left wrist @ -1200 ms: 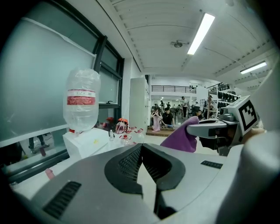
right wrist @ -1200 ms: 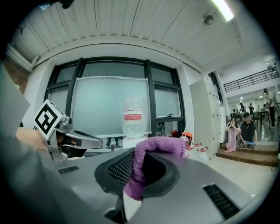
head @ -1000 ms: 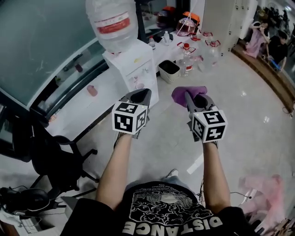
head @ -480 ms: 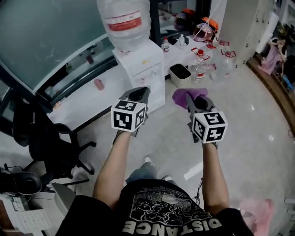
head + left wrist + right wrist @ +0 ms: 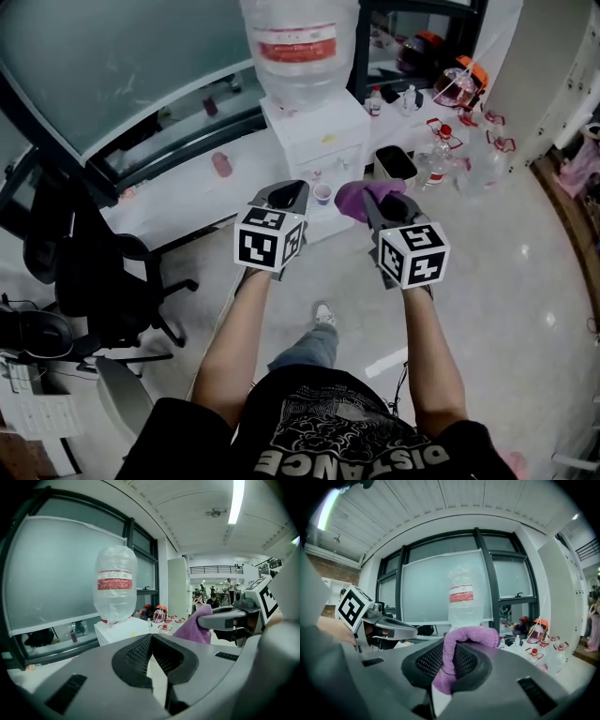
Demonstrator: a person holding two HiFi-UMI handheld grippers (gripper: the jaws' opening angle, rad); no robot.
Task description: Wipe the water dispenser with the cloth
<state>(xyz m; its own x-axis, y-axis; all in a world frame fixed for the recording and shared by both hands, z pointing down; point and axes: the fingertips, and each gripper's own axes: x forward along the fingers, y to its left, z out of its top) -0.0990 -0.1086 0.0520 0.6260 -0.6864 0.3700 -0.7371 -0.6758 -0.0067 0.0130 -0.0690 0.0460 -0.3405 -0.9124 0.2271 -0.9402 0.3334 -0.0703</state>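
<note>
The white water dispenser (image 5: pixel 316 138) stands against the glass wall with a large clear bottle (image 5: pixel 298 49) upside down on top. My right gripper (image 5: pixel 382 204) is shut on a purple cloth (image 5: pixel 353 198), held just in front of the dispenser's right side. In the right gripper view the cloth (image 5: pixel 461 641) folds over the jaws, with the bottle (image 5: pixel 462 597) straight ahead. My left gripper (image 5: pixel 287 195) is shut and holds nothing, level with the dispenser's front. The left gripper view shows the dispenser (image 5: pixel 119 630), the bottle (image 5: pixel 116 585) and the cloth (image 5: pixel 199 628) to its right.
A black office chair (image 5: pixel 101 281) stands to the left. A small bin (image 5: pixel 397 162), several plastic bottles (image 5: pixel 459 150) and helmets (image 5: pixel 457 84) lie right of the dispenser. A pink cup (image 5: pixel 222 164) sits on the white ledge by the glass. A small cup (image 5: pixel 322 193) sits under the taps.
The person has walked forward, so the dispenser is nearer and more central. Both grippers now sit close to its front. The cloth stays clamped in the right gripper.
</note>
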